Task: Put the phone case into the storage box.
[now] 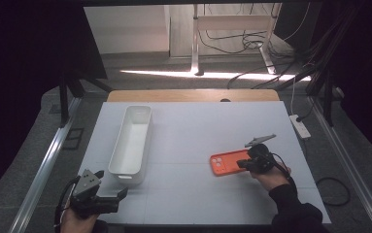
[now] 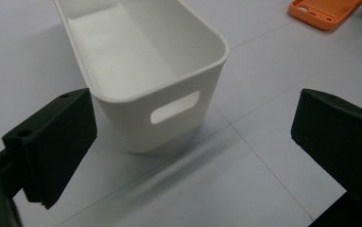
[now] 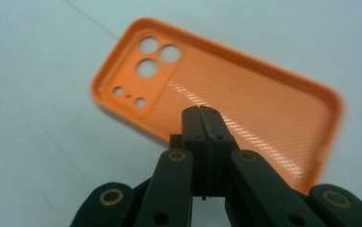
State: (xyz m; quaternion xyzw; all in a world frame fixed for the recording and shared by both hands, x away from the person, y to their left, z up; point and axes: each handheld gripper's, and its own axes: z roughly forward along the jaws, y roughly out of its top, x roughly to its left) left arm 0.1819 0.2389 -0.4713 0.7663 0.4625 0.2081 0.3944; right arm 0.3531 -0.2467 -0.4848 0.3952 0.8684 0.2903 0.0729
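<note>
Orange phone case (image 1: 228,162) lying flat on the white table (image 1: 198,194), right of centre, hollow side up. Long axis running roughly left–right across the table, slightly tilted; camera cut-outs at the far-left end in the high view, that is, toward the white bin (image 1: 131,145). In the right gripper view, same case (image 3: 226,99) stretching diagonally, lens holes at upper left, raised rim all round.

Right gripper (image 1: 245,164) at the case's right end, held in a hand (image 1: 271,177) coming from the lower right. Jaws pressed together above the case's near long edge (image 3: 201,124) — cannot tell whether that rim is pinched between them or merely under them.

Left gripper (image 1: 120,194) at the near-left corner of the table, jaws spread wide (image 2: 193,142), nothing between them, just short of the bin's near end wall with its handle slot (image 2: 175,107).

Bin long axis running near-to-far, standing upright, interior bare. Broad open table between bin and case; more bare surface beyond the case toward the far edge, and in front toward the near edge.
</note>
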